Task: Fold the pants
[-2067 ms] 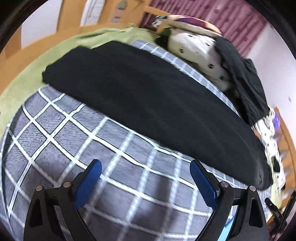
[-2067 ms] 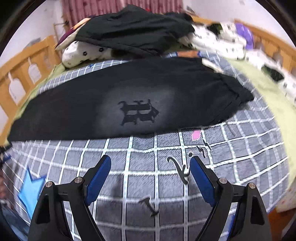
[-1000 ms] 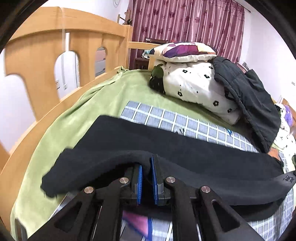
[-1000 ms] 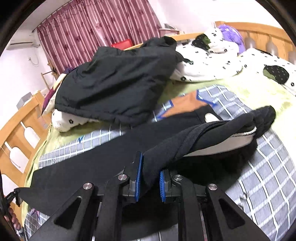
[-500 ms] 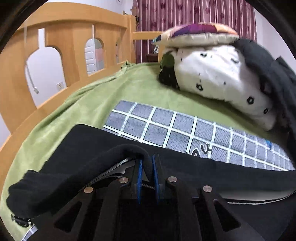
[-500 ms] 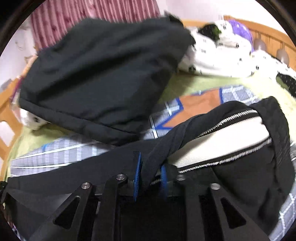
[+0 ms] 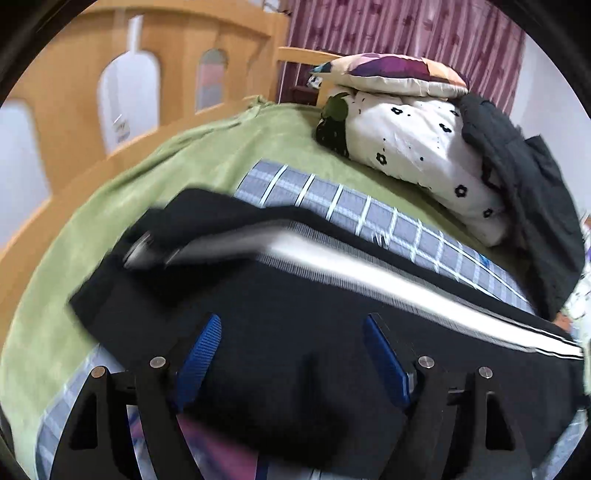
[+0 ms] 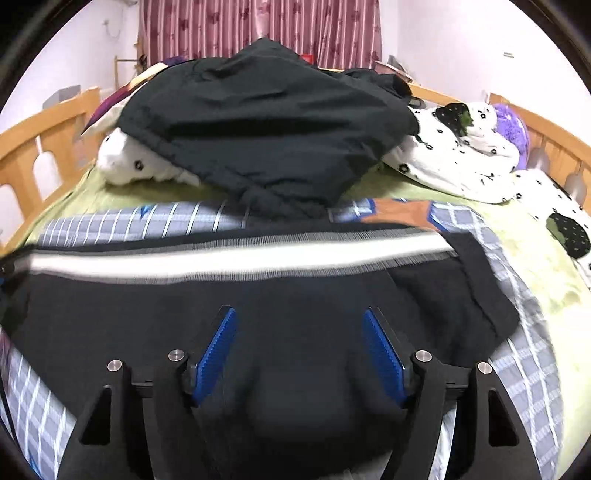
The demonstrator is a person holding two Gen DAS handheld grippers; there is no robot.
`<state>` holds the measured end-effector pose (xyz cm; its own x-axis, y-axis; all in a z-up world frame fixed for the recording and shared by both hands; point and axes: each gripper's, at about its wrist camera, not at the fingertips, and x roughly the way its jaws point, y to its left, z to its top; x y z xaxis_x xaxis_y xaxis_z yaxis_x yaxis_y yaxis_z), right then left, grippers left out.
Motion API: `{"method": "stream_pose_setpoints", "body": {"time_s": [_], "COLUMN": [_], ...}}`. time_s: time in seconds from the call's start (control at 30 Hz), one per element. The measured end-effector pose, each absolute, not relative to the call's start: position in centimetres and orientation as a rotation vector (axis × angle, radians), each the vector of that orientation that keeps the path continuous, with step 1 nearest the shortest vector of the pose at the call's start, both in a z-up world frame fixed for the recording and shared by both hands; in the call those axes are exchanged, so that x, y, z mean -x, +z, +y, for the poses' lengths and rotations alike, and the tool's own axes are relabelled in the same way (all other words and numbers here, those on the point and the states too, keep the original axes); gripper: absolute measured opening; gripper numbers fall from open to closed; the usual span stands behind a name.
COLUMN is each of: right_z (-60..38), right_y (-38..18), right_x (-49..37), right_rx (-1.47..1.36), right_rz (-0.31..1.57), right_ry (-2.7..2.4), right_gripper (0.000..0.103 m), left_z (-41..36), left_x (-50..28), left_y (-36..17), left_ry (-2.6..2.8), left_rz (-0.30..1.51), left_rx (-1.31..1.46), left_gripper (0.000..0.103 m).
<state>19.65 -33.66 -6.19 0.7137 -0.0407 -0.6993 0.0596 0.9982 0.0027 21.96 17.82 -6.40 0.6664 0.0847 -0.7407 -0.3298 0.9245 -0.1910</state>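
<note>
so the black pants (image 7: 295,332) are lying folded lengthwise across the grey checked blanket (image 7: 388,221) on the bed, with a white side stripe (image 8: 229,264) running along the top layer. the stripe is looking smeared in both views, so the finer details there are hard to make out.

the left hand-held gripper (image 7: 291,354) is hanging over the pants with its blue pads (image 7: 199,354) spread wide, and its jaws have just been opening. black fabric is showing in the gap under them but the pads aren't pressing on it, so it's released. same deal on the right hand-held gripper (image 8: 299,354): jaws have just been opening, blue pads (image 8: 216,354) are standing apart above the cloth, gripping nothing.

further up the bed a white flowered quilt (image 7: 413,140) is sitting bunched up with a purple patterned pillow (image 7: 391,72) on top of it, and a dark jacket (image 8: 266,125) is draped over that pile. a green sheet (image 7: 155,170) is covering the mattress under the blanket, the wooden bed rail (image 7: 74,110) is running along the side, and maroon curtains (image 8: 258,29) are hanging at the back.
</note>
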Motion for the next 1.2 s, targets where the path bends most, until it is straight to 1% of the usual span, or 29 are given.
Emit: {"method": "stream_pose_setpoints", "body": {"time_s": [0.07, 0.17, 0.23, 0.33, 0.57, 0.63, 0.87, 0.9, 0.93, 1.03, 1.07, 1.1, 1.13, 1.17, 1.2], "right_z": [-35.1, -37.3, -38.5, -39.6, -41.2, -41.7, -42.4, -42.7, -42.8, -43.8, -44.0, -44.4, -44.7, -44.8, -45.1], "right_y": [-6.6, -8.2, -9.3, -10.4, -13.6, -14.5, -15.6, -15.7, -15.8, -16.1, -16.2, -16.3, -16.6, -16.7, -16.8], "right_x": [-16.4, -13.4, -12.1, -10.0, -9.3, -10.0, -13.8, -14.6, -15.4, -18.4, -19.3, -20.3, -21.1, -21.7, -22.3], "right_rx": [-0.086, -0.217, -0.291, -0.332, -0.445, -0.483, -0.523, -0.514, -0.504, -0.505, -0.498, -0.487, -0.487, -0.496, -0.509], "right_rz": [0.787, 0.825, 0.880, 0.877, 0.928, 0.939, 0.872, 0.874, 0.872, 0.868, 0.868, 0.865, 0.857, 0.842, 0.827], "right_ry": [-0.073, -0.092, -0.101, -0.121, -0.078, -0.085, -0.109, -0.117, -0.126, -0.140, -0.144, -0.156, -0.165, -0.167, -0.171], "right_gripper": [0.075, 0.075, 0.075, 0.075, 0.075, 0.075, 0.075, 0.073, 0.072, 0.068, 0.064, 0.061, 0.061, 0.061, 0.058], "left_z": [18.0, 18.0, 18.2, 18.7, 19.7, 19.8, 20.9, 21.1, 21.6, 22.7, 23.1, 23.2, 23.4, 23.3, 23.2], "left_x": [-19.2, -15.2, -13.3, -11.6, -12.5, -12.8, -16.9, -17.6, -18.7, -20.6, -21.3, -21.7, -22.1, -22.3, -22.5], "left_y": [-6.9, -8.5, -10.1, -12.4, -13.9, -13.9, -13.9, -14.1, -14.6, -14.6, -14.7, -14.7, -14.9, -14.9, -14.9], "left_ry": [0.217, 0.202, 0.187, 0.150, 0.158, 0.162, 0.140, 0.122, 0.115, 0.124, 0.124, 0.130, 0.142, 0.154, 0.165], "left_rz": [0.815, 0.852, 0.906, 0.954, 0.886, 0.866, 0.821, 0.802, 0.796, 0.779, 0.777, 0.774, 0.774, 0.768, 0.765], "left_rx": [0.342, 0.355, 0.414, 0.536, 0.596, 0.618, 0.638, 0.643, 0.659, 0.737, 0.765, 0.773, 0.773, 0.764, 0.753], "left_gripper": [0.078, 0.078, 0.078, 0.077, 0.078, 0.081, 0.081, 0.080, 0.076, 0.074, 0.073, 0.067, 0.062, 0.060, 0.053]}}
